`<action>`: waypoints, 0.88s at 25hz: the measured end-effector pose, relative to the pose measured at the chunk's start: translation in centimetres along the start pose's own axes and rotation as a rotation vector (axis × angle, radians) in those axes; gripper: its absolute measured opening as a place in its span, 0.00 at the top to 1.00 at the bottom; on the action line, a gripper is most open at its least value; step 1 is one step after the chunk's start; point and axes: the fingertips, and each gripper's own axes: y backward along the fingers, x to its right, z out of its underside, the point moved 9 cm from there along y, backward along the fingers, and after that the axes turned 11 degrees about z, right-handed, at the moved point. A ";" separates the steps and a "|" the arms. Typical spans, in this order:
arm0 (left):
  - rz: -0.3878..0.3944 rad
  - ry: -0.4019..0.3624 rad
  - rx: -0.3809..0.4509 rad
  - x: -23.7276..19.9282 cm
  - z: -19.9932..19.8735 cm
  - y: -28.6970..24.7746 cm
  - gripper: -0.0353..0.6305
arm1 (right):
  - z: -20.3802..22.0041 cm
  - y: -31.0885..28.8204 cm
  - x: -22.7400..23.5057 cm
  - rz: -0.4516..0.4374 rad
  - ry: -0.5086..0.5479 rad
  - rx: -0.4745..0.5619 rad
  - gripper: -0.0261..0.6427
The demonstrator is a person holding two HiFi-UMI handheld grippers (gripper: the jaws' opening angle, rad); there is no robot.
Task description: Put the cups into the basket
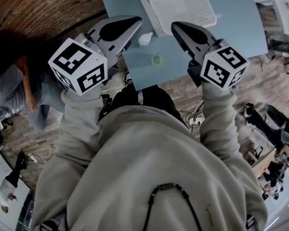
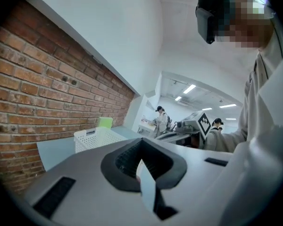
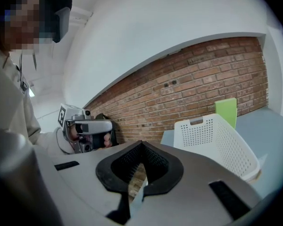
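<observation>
Both cups sit low between my two tools in the head view, on the near edge of the pale blue desk point(image 1: 231, 23). The white cup point(image 1: 145, 38) is just above centre, close beside the near-left corner of the basket point(image 1: 147, 8). It is nearest my left hand-held gripper point(image 1: 130, 23). It looks opaque and smooth and seems to lie tipped over, though it is too small for me to tell which way its long axis points.

The second cup point(image 1: 156, 59) lies lower in the frame, about midway between my two tools. It is a translucent, faintly green ring seen from above, so I judge it stands upright. My right hand-held gripper point(image 1: 183, 29) is slightly the better placed for it.

Both grippers are closed and empty, their ribbed black pads meeting at a point. Neither gripper view shows a cup, so I judge the cups sit below where the jaws point, and I would have to dip and open them.

The basket is rigid white plastic with perforated walls, an open top and a handle slot. It stands just beyond the cups at top centre, which should make for a short carry.
</observation>
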 end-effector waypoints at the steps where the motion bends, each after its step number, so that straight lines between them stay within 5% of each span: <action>1: 0.000 0.001 -0.016 -0.3 0.5 -0.1 0.95 | 0.4 -0.3 0.0 0.001 -0.002 -0.007 0.94; 22: 0.029 0.149 -0.080 -1.9 7.2 -2.2 0.95 | 8.1 -1.8 2.8 0.038 -0.068 -0.145 0.94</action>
